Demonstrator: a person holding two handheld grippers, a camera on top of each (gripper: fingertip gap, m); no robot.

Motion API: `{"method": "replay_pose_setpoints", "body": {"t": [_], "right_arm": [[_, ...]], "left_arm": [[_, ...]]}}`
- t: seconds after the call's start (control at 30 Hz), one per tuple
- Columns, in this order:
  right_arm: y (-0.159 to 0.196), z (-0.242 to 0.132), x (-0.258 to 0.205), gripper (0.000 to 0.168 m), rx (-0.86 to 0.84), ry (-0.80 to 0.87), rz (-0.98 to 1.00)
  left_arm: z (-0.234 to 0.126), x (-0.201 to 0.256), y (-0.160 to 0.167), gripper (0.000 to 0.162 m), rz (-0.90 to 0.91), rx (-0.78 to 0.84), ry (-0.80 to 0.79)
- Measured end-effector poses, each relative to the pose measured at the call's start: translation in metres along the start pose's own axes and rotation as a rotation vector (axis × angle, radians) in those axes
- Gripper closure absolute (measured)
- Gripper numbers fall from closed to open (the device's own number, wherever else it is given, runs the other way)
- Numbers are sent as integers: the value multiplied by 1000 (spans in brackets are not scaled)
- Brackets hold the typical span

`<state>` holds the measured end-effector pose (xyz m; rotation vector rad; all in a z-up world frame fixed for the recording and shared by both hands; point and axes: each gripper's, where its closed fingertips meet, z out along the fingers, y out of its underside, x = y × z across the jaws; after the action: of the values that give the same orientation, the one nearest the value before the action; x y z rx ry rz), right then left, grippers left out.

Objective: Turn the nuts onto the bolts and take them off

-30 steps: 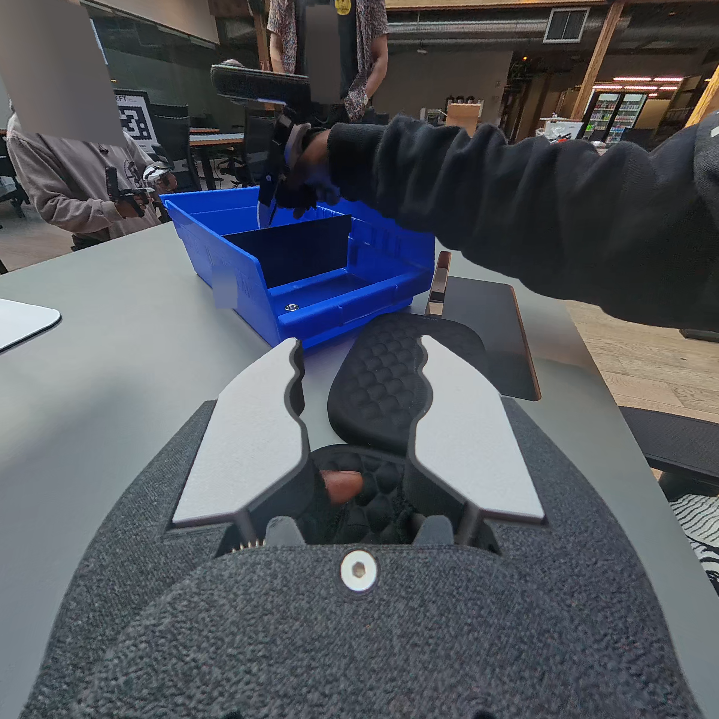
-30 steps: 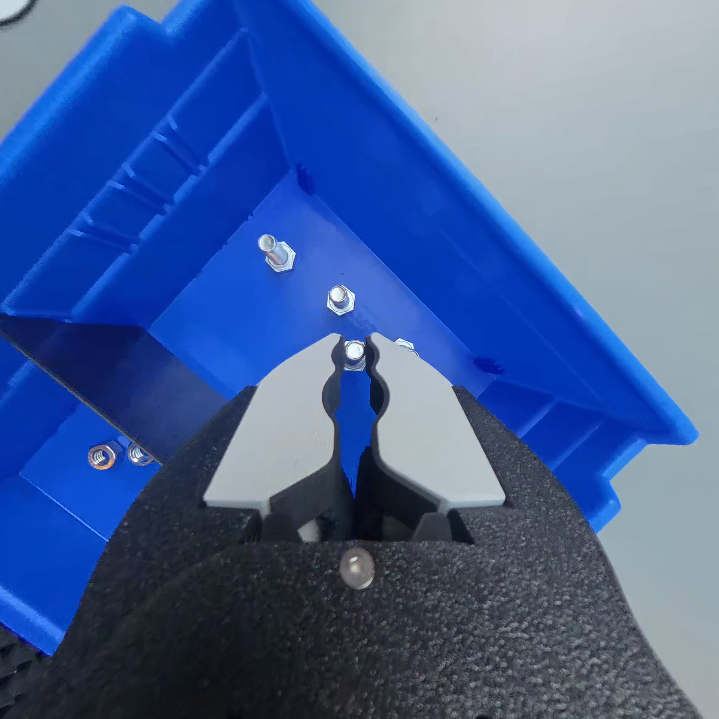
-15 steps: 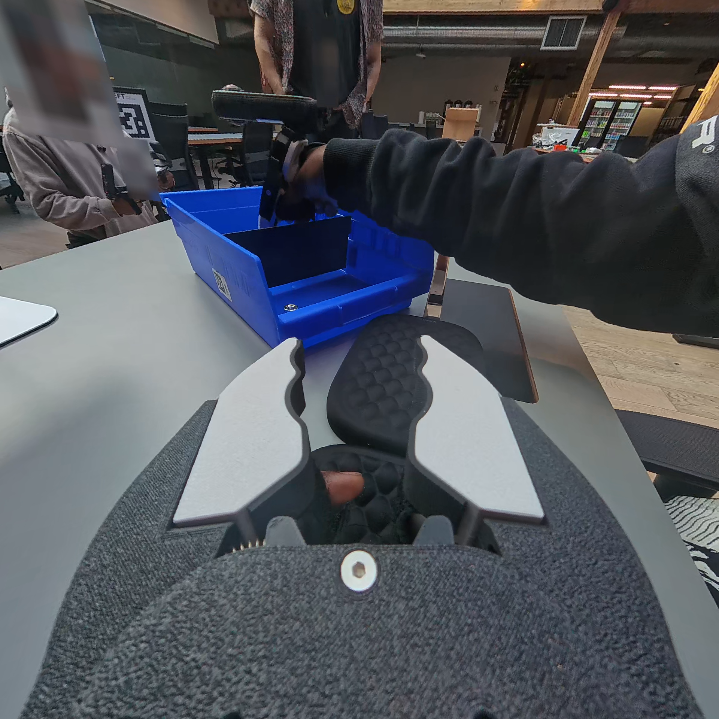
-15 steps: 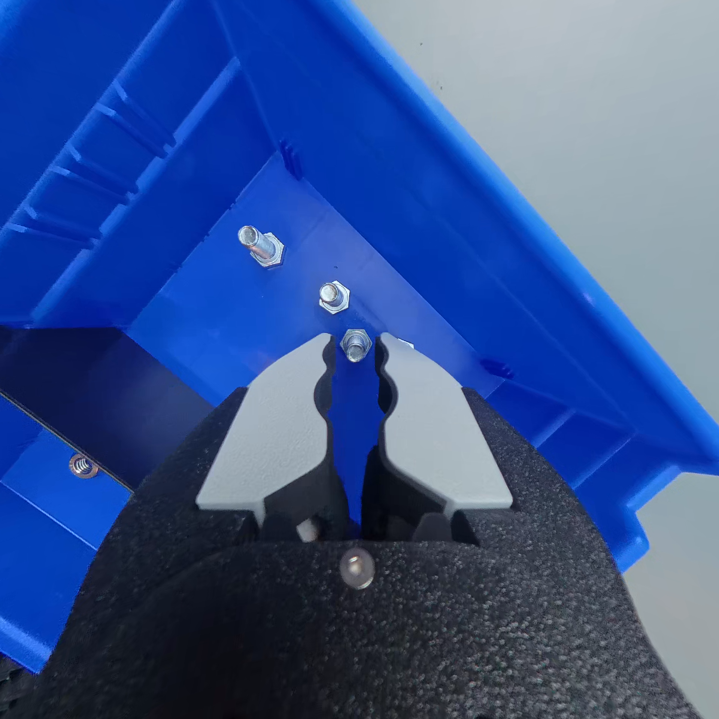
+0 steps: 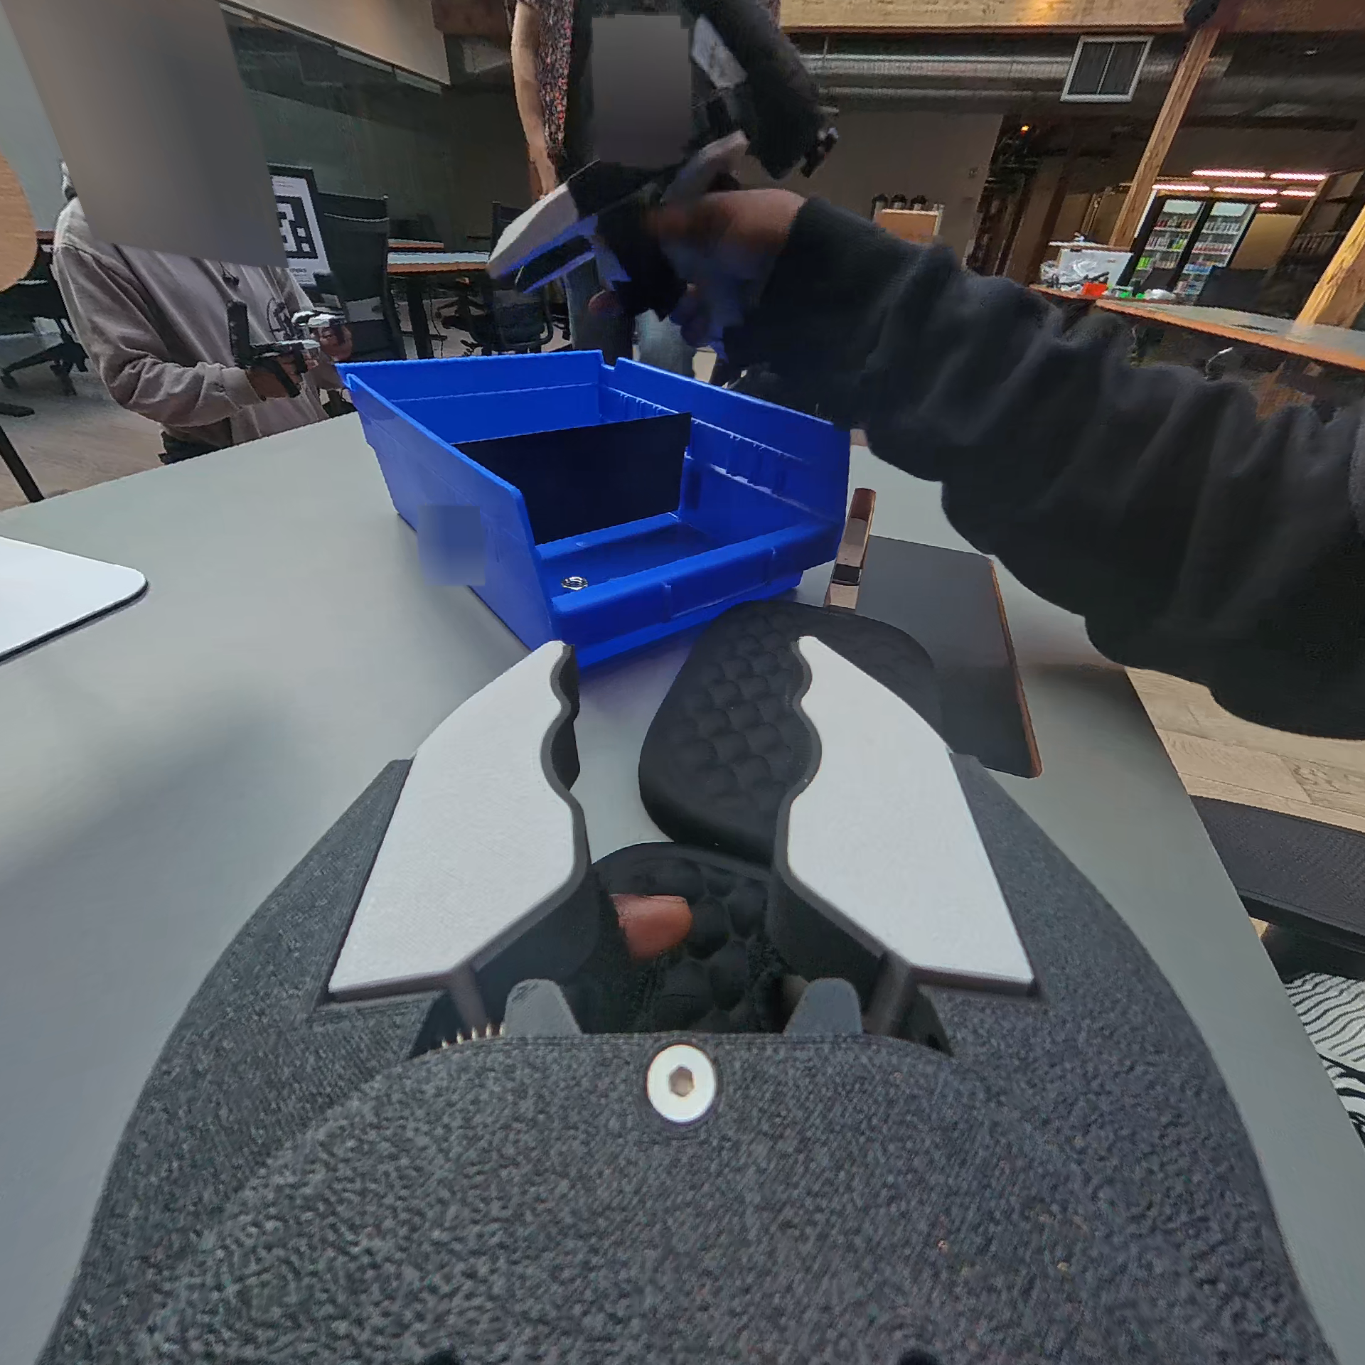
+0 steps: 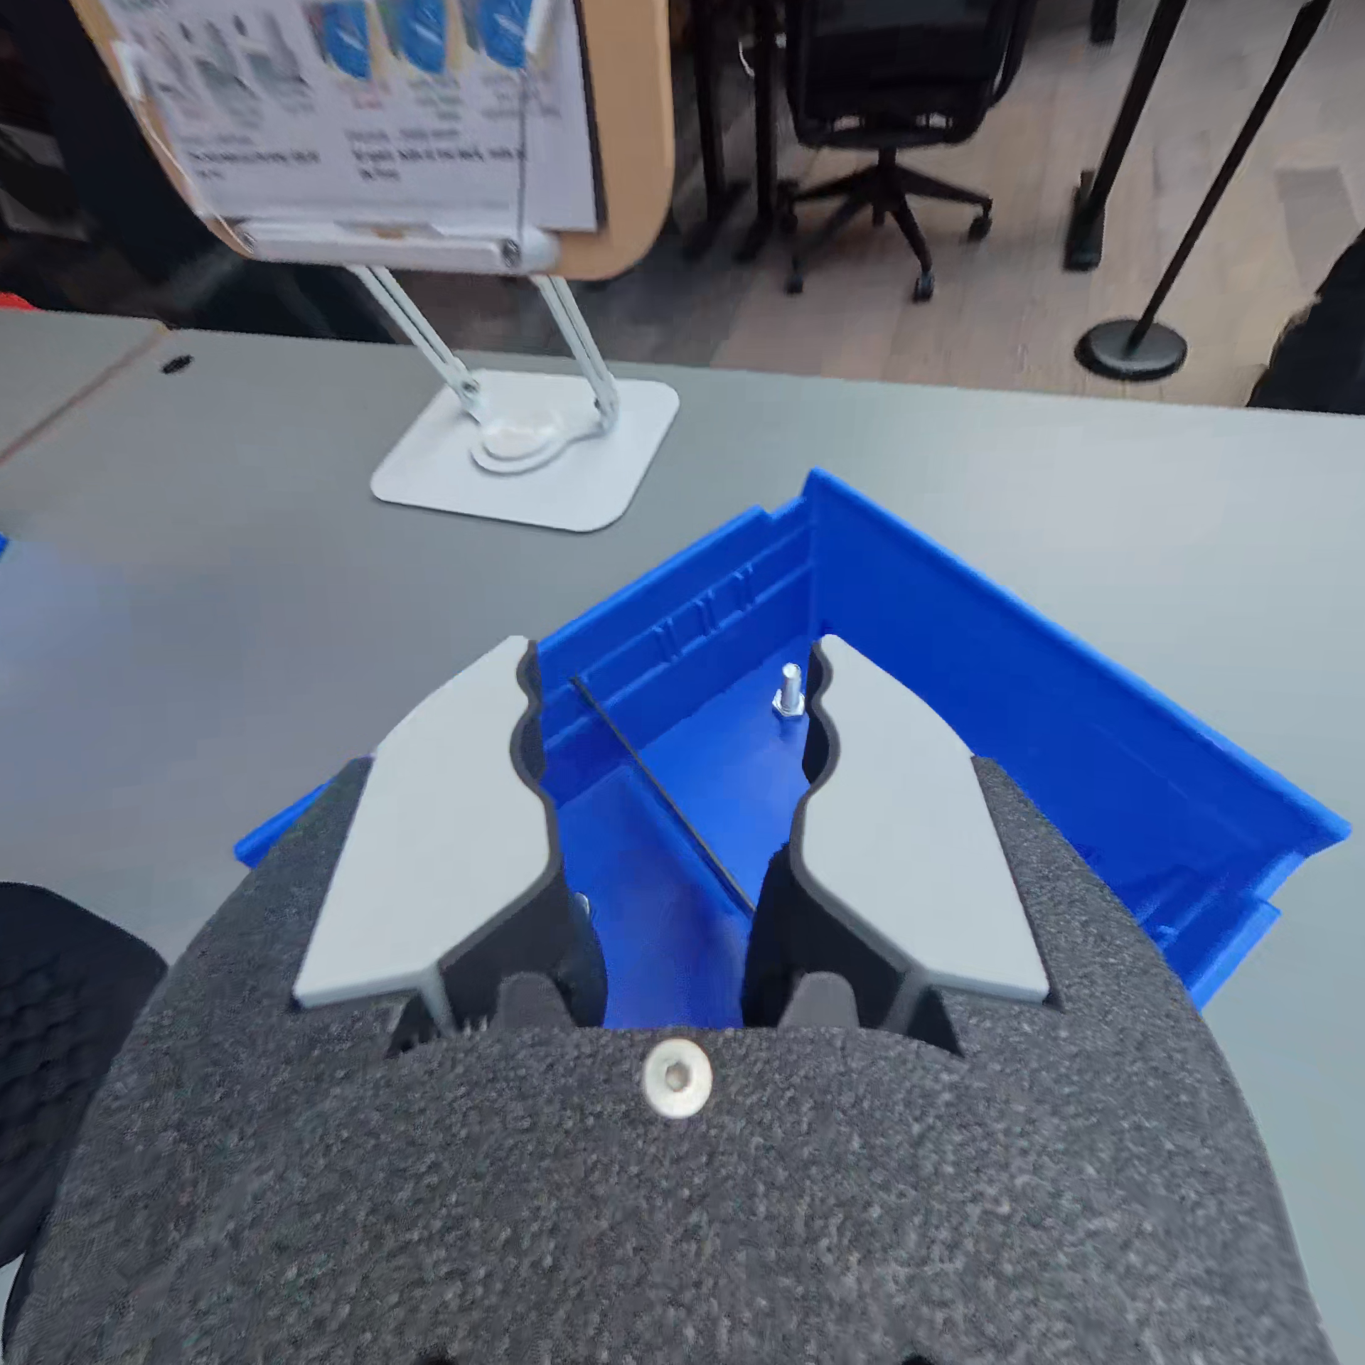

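Note:
A blue bin (image 5: 458, 473) stands on the grey table, split by a black divider (image 5: 583, 473). One loose nut (image 5: 572, 583) lies in its near compartment. My left gripper (image 5: 683, 657) is open and empty, low over the table in front of the bin. My right gripper (image 5: 539, 251) is in the air above the bin's far side. In the right wrist view my right gripper (image 6: 672, 657) is open wide and empty above the bin (image 6: 1034, 709). An upright bolt (image 6: 789, 690) with a nut at its base stands on the bin floor past the divider (image 6: 665, 798).
A black textured pad (image 5: 731, 739) lies under my left gripper, with a dark mat (image 5: 938, 635) to its right. A document stand with a white base (image 6: 532, 450) stands on the table beyond the bin. People (image 5: 185, 347) stand at the far edge. Tip to tip, the grippers are about 30 cm apart.
My right gripper has let go of the bolt it was closing on, opened wide, and lifted up and tilted out of the bin. My left gripper has not moved.

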<state>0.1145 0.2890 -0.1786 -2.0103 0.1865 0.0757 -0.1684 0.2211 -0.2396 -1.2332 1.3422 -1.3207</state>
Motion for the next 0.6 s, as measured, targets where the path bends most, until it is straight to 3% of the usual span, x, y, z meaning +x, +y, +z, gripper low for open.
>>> {"method": "replay_pose_setpoints", "body": {"t": [0.17, 0.33, 0.47, 0.6], "right_arm": [[-9, -37, -41, 66, 177, -42, -73], [-8, -66, -66, 35, 292, 4, -123], [-3, -84, -74, 21, 361, 77, -152], [3, -103, -80, 21, 431, 100, -131]], "left_arm": [[-12, -26, -10, 106, -9, 14, -136], [-49, -64, -37, 94, -13, 87, -374], [-92, -85, -59, 67, 0, 168, -576], [-131, -93, -74, 42, -2, 202, -716]]}}
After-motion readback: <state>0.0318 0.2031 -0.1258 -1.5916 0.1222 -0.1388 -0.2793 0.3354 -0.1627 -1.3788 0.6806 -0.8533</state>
